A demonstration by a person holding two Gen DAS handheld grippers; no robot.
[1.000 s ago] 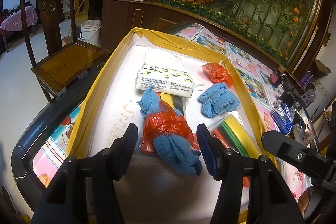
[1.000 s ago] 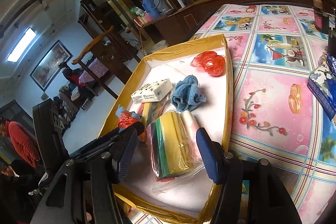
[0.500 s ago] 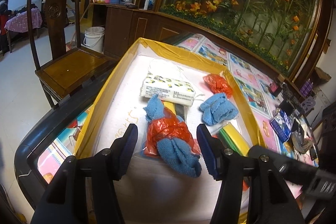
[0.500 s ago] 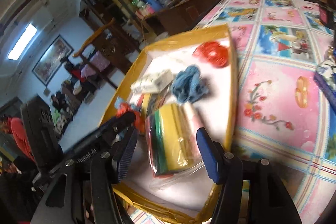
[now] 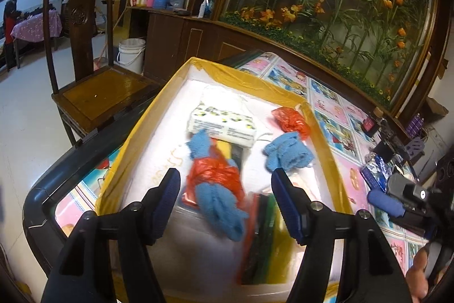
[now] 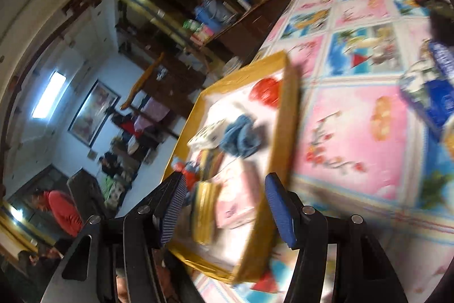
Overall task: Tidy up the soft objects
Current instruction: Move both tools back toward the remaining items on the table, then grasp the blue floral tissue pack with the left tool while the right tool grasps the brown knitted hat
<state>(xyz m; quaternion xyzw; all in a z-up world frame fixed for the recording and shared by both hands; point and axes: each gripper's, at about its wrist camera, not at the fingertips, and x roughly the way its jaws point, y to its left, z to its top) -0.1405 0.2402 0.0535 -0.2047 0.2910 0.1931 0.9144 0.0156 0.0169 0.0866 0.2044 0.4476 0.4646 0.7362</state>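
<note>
The blue towel bundle (image 5: 220, 203), wrapped in a red plastic bag (image 5: 212, 175), is lying inside the yellow-rimmed tray (image 5: 249, 81), just ahead of my left gripper (image 5: 225, 189) and between the lines of its two fingers. That gripper's jaws have just been opening wider; the bundle is sitting in the gap, but I am not seeing the pads pressing on it. Just to the right of the bundle, the pack of coloured sponge cloths (image 5: 266, 232) is lying in its clear wrapper, partly under the right finger. Further ahead, the tissue pack (image 5: 224, 124), a second blue towel (image 5: 288, 155) and a loose red bag (image 5: 289, 119) are resting apart from one another.

My right gripper (image 6: 224, 206) is holding its jaws apart with nothing clamped. It is hanging over the near corner of the tray (image 6: 286, 115), with the sponge pack (image 6: 207, 209) just ahead of its fingers, and its view is smearing badly.

What I am worrying about: closing the left gripper from here could be catching only the slippery bag, letting the towel slide out. Its right finger could also be snagging the sponge pack's wrapper and dragging it along. With the right view this blurred, I could be knocking the tray rim and shifting everything.
</note>
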